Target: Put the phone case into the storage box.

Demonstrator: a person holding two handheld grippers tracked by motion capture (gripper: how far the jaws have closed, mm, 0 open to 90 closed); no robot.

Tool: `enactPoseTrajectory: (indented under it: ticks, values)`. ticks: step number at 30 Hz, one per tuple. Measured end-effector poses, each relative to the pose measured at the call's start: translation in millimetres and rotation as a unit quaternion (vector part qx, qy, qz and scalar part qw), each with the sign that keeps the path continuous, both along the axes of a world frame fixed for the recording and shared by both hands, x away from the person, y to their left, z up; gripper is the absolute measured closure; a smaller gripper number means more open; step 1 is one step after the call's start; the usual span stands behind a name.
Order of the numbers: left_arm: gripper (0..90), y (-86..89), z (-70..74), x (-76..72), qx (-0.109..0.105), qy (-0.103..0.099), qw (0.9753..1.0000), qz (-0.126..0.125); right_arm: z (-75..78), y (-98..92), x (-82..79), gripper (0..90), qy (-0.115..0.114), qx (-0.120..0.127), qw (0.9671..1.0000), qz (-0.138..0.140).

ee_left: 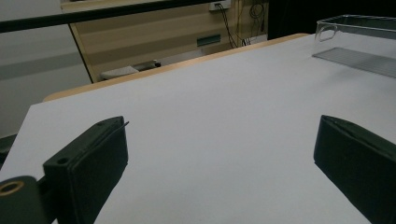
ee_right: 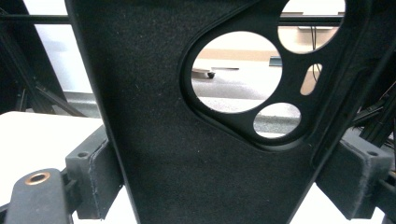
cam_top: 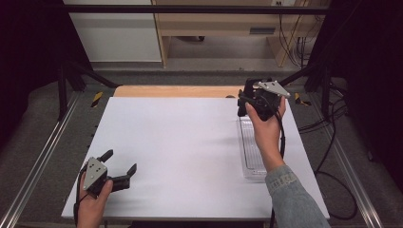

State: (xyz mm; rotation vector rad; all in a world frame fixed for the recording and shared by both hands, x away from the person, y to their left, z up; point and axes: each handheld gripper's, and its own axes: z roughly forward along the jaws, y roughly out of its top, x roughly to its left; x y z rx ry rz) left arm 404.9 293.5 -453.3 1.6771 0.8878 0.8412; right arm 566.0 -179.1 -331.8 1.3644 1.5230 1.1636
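While no writing reads, my right gripper [cam_top: 243, 102] clamps a black phone case [ee_right: 187, 154] above the empty clear tray [cam_top: 251, 152]; left gripper [cam_top: 121, 164] gapes wide, empty.

No readable text, labels, brands or numbers anywhere; just unlettered yellow-and-black striped tape [cam_top: 97, 99] beside the bench's far left corner.

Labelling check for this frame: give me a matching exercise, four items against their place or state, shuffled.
1. left tool
2. right tool
3. clear tray
4. black case

a. lies on the right side of the table
b. clamped between jaws
c. open, near the front-left corner
d. raised over the tray's far end

Pairs: 1-c, 2-d, 3-a, 4-b
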Motion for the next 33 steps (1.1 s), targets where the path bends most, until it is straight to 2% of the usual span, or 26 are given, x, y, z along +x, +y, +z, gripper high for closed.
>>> enactPoseTrajectory:
  ticks: [8, 13, 19, 33]
  values:
    - [2.9, 5.5, 2.9, -0.3, 0.006, -0.01, 0.9998, 0.013, -3.1, -4.2, 2.2, 13.6, 0.0, -0.003, 1.0, -0.008]
    - [3.0, 13.3, 1.5, 0.8, -0.018, -0.002, 0.9996, 0.022, -4.2, -9.6, 6.4, 13.6, -0.001, 0.002, 0.9998, -0.018]
    - [2.8, 11.4, 4.6, -0.2, -0.008, -0.011, 0.9998, 0.013, -10.5, -12.9, 11.3, 13.6, 0.007, -0.007, 0.9997, -0.023]
    - [2.5, 7.1, 3.2, 0.2, -0.006, -0.007, 1.0, -0.002, -23.1, -11.8, 26.7, 13.6, 0.016, -0.006, 0.9994, -0.031]
